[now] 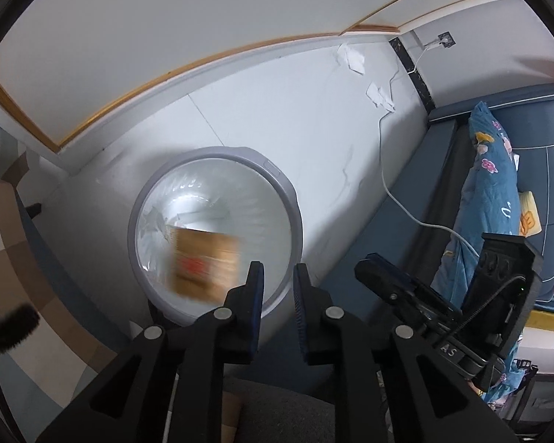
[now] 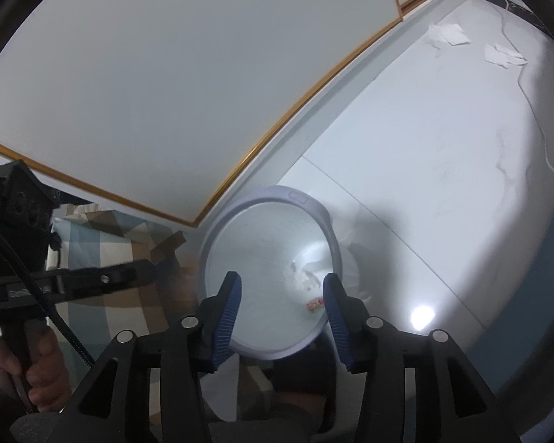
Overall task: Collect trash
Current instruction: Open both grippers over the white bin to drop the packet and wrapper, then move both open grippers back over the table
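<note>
Blurred brown packet in bin, beyond left hand-held gripper.

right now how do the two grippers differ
The left gripper has only a narrow gap between its fingers; the right gripper stands much wider. In front of the left gripper a blurred brown box is over the bin; nothing lies between the right gripper's fingers, only tissue at the bin's bottom. Both have blue pads, hold nothing, and point down at the bin.
</note>
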`<action>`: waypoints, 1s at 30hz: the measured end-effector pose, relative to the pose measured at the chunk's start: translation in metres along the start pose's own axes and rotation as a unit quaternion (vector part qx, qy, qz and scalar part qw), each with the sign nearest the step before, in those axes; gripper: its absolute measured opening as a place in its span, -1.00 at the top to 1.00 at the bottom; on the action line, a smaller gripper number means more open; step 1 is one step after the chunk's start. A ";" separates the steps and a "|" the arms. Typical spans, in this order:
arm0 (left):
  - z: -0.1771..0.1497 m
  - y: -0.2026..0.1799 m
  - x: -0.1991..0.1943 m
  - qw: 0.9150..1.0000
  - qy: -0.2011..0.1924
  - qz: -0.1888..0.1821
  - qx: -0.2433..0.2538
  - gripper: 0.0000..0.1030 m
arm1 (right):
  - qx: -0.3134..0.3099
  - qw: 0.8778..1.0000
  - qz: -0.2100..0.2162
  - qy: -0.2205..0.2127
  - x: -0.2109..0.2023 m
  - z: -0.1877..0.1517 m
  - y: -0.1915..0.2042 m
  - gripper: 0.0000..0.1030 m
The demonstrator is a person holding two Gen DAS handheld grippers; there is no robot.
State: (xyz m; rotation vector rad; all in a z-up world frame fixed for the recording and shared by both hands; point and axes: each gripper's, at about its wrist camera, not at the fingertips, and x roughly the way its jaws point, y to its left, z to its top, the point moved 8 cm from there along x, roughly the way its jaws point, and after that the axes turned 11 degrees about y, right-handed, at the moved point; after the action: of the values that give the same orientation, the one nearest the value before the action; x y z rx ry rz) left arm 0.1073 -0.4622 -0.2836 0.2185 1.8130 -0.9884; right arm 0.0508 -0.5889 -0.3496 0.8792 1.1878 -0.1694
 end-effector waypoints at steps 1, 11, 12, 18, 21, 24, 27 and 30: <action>-0.001 0.001 0.001 1.000 0.004 -0.001 0.000 0.75 | 0.001 1.000 0.000 -0.001 -0.002 0.000 -0.001 0.09; -0.006 0.006 -0.002 1.000 -0.004 0.008 -0.011 0.03 | 0.007 1.000 0.005 0.004 0.005 -0.007 -0.003 0.07; -0.006 0.007 -0.005 1.000 -0.010 0.019 -0.013 -0.07 | 0.007 1.000 0.006 0.005 0.005 -0.007 -0.004 0.07; -0.011 0.005 -0.027 0.996 -0.062 0.071 -0.004 -0.14 | 0.009 1.000 0.005 0.005 -0.001 -0.004 -0.001 -0.07; -0.015 0.006 -0.042 0.991 -0.096 0.098 -0.003 -0.24 | 0.002 1.000 0.002 -0.001 -0.008 -0.004 0.004 -0.19; -0.020 0.008 -0.063 0.981 -0.138 0.133 -0.004 -0.25 | -0.006 1.000 0.001 -0.011 -0.018 -0.004 0.012 -0.27; -0.027 0.008 -0.081 0.975 -0.165 0.148 -0.009 -0.25 | -0.012 1.000 0.005 -0.024 -0.030 -0.005 0.020 -0.34; -0.036 0.010 -0.100 0.967 -0.189 0.167 -0.015 -0.26 | -0.026 0.999 0.009 -0.042 -0.046 -0.005 0.032 -0.35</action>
State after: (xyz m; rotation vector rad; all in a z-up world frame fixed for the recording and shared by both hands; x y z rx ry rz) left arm 0.1343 -0.4022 -0.1999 0.2848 1.3851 -0.7061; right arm 0.0461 -0.5788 -0.2939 0.8289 1.1022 -0.1586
